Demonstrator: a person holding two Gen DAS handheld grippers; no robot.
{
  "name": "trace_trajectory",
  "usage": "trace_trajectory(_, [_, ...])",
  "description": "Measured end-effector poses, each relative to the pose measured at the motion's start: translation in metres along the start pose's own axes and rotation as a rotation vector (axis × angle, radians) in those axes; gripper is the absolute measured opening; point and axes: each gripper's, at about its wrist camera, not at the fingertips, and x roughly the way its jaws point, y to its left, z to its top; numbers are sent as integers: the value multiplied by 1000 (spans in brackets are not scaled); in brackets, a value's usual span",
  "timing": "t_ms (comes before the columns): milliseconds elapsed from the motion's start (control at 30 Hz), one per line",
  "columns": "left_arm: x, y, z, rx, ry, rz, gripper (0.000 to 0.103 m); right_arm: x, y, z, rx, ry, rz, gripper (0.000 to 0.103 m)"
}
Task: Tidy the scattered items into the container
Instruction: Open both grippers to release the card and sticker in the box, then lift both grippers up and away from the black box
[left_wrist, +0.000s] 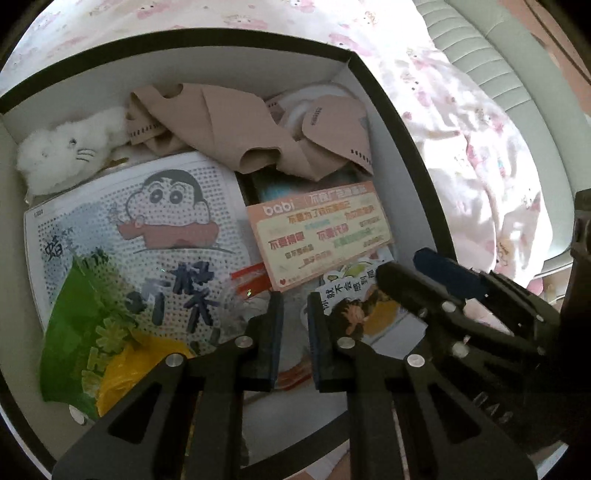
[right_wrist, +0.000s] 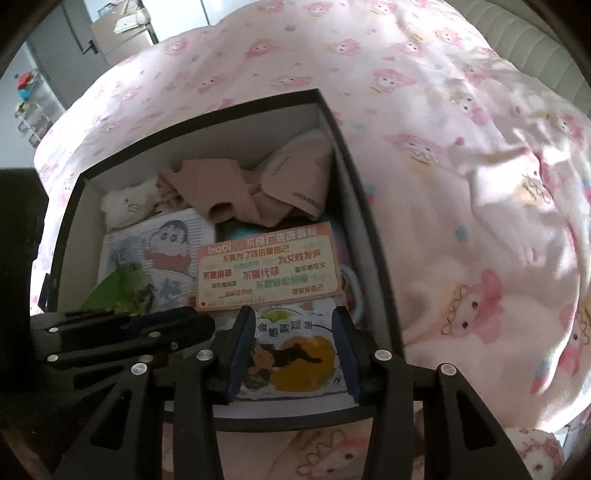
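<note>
Pink bedspread (right_wrist: 461, 166) under box (right_wrist: 365, 206); shelves (right_wrist: 33, 110) only right view; left gripper (left_wrist: 295, 299) narrow, right gripper (right_wrist: 291, 314) wide, both empty.

bedding: pink cartoon-print quilt (right_wrist: 461, 166) | headboard: pale padded (left_wrist: 480, 62) | background: shelf (right_wrist: 33, 110)

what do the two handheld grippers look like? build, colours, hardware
Both alike: the left gripper and right gripper are matte black frames with triangular cutouts, round silver fasteners at the joints, and flat black fingers faced with dark blue pads. No cables or sleeves visible.
</note>
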Motion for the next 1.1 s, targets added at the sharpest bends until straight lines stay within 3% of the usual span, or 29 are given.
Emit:
trace_trajectory(67, [-7, 3, -3, 9, -33, 19, 14, -4, 0, 0, -6, -18, -14, 40])
trace_trajectory(133, [-21, 6, -8, 7, -82, 41, 25, -7, 2, 1, -7, -28, -17, 42])
trace_trajectory(233, [-53, 7, -13, -1, -202, 174, 50, -14, 3, 4, 23, -42, -34, 53])
trace_trajectory(300, [-72, 8, -18, 3, -269, 204, 73, -23, 3, 6, 34, -79, -42, 60])
trace_trajectory(400, [-99, 9, -19, -29, -363, 227, 84, -35, 4, 11, 44, -117, -37, 63])
trace_trajectory(500, [-114, -5, -9, -42, -443, 312, 87, -53, 10, 12, 42, -161, -27, 63])
trace_trajectory(667, [-143, -7, -13, -69, -530, 341, 94, -89, 22, 9, 14, -236, -15, 63])
trace_trajectory(800, [-172, -10, -42, -107, -615, 368, 102, -114, 32, 0, 1, -266, 42, 63])
trace_trajectory(1100, [-198, -27, -127, -106, -690, 512, 102, -152, 55, -71, -35, -360, 59, 64])
